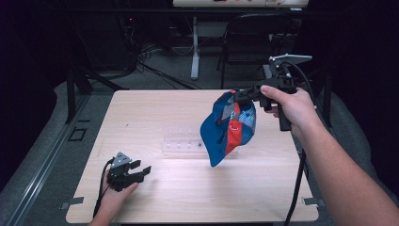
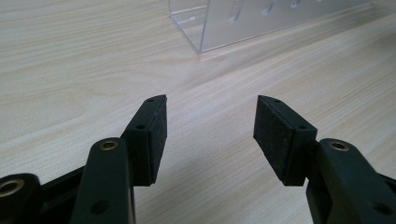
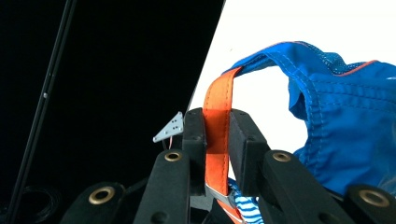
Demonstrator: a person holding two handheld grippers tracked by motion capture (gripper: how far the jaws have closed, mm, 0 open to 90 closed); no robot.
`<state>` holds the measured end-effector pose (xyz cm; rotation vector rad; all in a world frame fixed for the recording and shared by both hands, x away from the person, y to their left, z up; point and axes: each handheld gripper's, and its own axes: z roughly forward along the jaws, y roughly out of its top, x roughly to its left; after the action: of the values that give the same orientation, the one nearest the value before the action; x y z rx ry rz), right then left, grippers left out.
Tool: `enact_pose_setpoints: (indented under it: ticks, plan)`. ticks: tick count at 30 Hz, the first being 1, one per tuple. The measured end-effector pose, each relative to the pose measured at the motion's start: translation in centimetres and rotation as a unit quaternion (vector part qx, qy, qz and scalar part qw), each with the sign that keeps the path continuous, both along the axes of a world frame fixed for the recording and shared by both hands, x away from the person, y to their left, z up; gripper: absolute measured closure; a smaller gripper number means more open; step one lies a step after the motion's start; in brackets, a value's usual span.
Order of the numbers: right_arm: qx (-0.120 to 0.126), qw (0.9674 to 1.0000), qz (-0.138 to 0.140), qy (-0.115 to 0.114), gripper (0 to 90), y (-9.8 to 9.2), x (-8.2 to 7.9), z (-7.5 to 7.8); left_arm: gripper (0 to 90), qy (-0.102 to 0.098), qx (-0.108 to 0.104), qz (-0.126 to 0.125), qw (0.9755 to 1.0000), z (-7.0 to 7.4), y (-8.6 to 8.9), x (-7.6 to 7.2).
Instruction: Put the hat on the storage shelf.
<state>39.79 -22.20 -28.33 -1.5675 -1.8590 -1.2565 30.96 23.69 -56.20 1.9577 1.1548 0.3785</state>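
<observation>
Cap [image 1: 229, 127] hangs lengthwise downward, brim lowest, its orange strap [image 3: 217, 135] pinched in the right claw [image 1: 241, 95].

Dim room; lit tabletop; soft focus

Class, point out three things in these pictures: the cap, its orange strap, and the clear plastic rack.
cap [image 1: 219, 134]: high view, blue crown
orange strap [image 3: 217, 121]: right gripper view, stretch between the jaws
clear plastic rack [image 2: 243, 23]: left gripper view, front wall

Stitched blue cloth cap [image 1: 227, 128] with orange webbing strap [image 3: 218, 135]; matt pale wood table [image 1: 141, 117]; clear glossy plastic rack [image 2: 252, 21].
</observation>
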Motion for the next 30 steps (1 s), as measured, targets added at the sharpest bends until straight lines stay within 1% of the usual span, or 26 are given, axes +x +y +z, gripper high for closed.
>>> enact_pose_setpoints:
  ticks: [2,4,7,10,15,16,17,18,23,27,28,29,30]
  plan:
    - [0.002,1.0,-0.002,-0.001,78.2,-0.1,0.2,0.0,44.9,0.001,-0.007,-0.001,1.0,0.1,-0.1,-0.1]
    - [0.006,1.0,-0.006,-0.002,78.2,-0.1,0.4,0.1,44.9,-0.001,-0.006,-0.005,1.0,0.1,-0.2,-0.1]
    - [0.009,0.9998,-0.014,-0.005,78.2,-0.2,0.8,0.2,44.9,-0.004,-0.014,-0.007,0.9999,0.3,-0.5,-0.1]
    - [0.008,0.9997,-0.019,-0.008,78.2,-0.2,1.1,0.3,44.8,-0.013,-0.02,-0.008,0.9997,0.6,-1.0,-0.1]
    - [0.011,0.9995,-0.027,-0.011,78.2,-0.1,1.6,0.3,44.7,-0.026,-0.022,-0.02,0.9992,1.2,-1.9,-0.2]
    - [0.011,0.9995,-0.027,-0.012,78.2,-0.1,1.7,0.2,44.7,-0.029,-0.022,-0.025,0.999,1.4,-2.1,-0.2]
    - [0.011,0.9995,-0.028,-0.011,78.2,0.0,1.8,0.2,44.8,-0.031,-0.025,-0.028,0.9988,1.5,-2.4,-0.3]
    - [0.012,0.9994,-0.031,-0.012,78.2,0.1,1.9,0.2,44.8,-0.036,-0.023,-0.031,0.9986,1.7,-2.5,-0.3]
    - [0.014,0.999,-0.039,-0.014,78.2,0.7,2.3,-0.1,44.9,-0.051,-0.031,-0.058,0.9965,2.5,-4.0,-0.3]
    - [0.015,0.9989,-0.043,-0.015,78.2,1.3,2.7,-0.3,44.8,-0.06,-0.039,-0.067,0.9952,3.0,-5.0,-0.2]
    - [0.013,0.9989,-0.041,-0.016,78.2,1.4,2.9,-0.3,44.8,-0.062,-0.037,-0.072,0.9948,3.1,-5.3,-0.2]
    - [0.013,0.9988,-0.043,-0.017,78.2,1.7,3.0,-0.4,44.7,-0.063,-0.039,-0.078,0.9942,3.3,-5.6,-0.2]
    - [0.012,0.999,-0.04,-0.016,78.2,1.9,3.1,-0.5,45.3,-0.064,-0.042,-0.081,0.9938,3.3,-5.8,-0.2]
